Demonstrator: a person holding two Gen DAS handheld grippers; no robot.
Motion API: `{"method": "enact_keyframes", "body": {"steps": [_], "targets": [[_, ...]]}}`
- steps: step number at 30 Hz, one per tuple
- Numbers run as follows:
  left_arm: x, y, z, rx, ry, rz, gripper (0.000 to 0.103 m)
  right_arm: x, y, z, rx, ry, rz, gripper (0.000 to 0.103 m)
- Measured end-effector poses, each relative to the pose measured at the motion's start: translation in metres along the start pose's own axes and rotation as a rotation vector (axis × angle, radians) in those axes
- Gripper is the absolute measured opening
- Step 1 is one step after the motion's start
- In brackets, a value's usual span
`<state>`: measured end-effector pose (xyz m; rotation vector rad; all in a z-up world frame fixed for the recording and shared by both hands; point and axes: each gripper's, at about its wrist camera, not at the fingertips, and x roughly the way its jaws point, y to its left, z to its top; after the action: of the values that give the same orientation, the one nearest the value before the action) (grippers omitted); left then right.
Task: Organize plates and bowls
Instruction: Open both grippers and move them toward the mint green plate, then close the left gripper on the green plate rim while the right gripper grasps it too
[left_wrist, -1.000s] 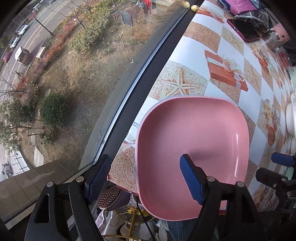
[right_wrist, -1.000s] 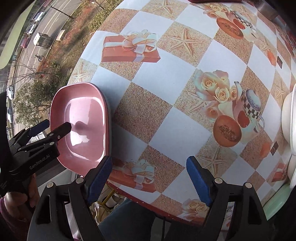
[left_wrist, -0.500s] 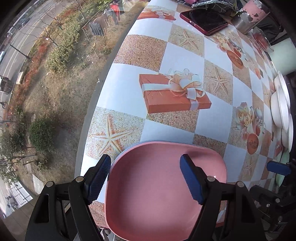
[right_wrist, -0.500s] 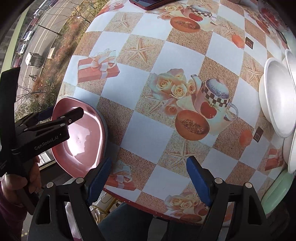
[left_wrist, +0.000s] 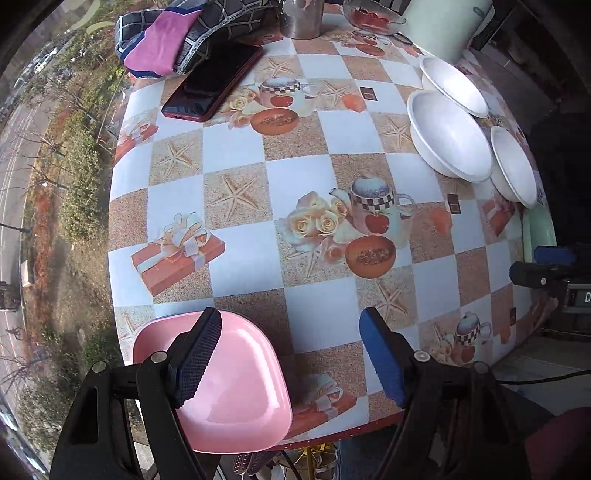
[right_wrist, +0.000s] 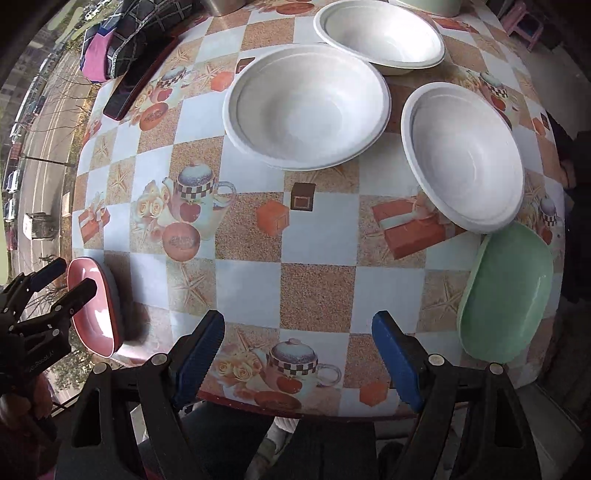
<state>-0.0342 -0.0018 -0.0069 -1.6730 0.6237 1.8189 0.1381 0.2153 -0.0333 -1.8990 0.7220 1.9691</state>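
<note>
A pink square plate (left_wrist: 236, 391) lies at the table's near left corner, overhanging the edge; it also shows in the right wrist view (right_wrist: 94, 314). My left gripper (left_wrist: 291, 360) is open just above it, its left finger over the plate. Three white bowls (right_wrist: 306, 107) (right_wrist: 461, 155) (right_wrist: 380, 33) stand at the far right; they also show in the left wrist view (left_wrist: 448, 134). A green plate (right_wrist: 506, 291) lies at the right edge, partly under a bowl. My right gripper (right_wrist: 297, 356) is open and empty over the front edge.
A dark red phone (left_wrist: 214, 85) and a folded checked cloth (left_wrist: 184, 33) lie at the far left. A metal cup (left_wrist: 303, 18) and a glass dish (left_wrist: 373, 16) stand at the back. The round table (left_wrist: 306, 177) has a patterned cover. A window is at the left.
Both grippers have swung right and pulled back, so more of the table shows. The pink plate has shifted from between the left fingers to under the left finger. Both stay open.
</note>
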Motion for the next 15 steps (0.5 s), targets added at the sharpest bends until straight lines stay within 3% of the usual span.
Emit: {"method": "enact_keyframes", "body": {"steps": [8, 11, 15], "targets": [[0.019, -0.159, 0.029, 0.361, 0.083, -0.126, 0.08, -0.015, -0.131, -0.058, 0.341, -0.023, -0.082, 0.083], [0.028, -0.209, 0.04, 0.43, 0.108, -0.15, 0.08, -0.013, -0.175, -0.081, 0.457, -0.007, -0.1, 0.083], [0.043, -0.257, 0.053, 0.442, 0.128, -0.16, 0.08, -0.005, -0.218, -0.095, 0.543, 0.01, -0.106, 0.083]]}}
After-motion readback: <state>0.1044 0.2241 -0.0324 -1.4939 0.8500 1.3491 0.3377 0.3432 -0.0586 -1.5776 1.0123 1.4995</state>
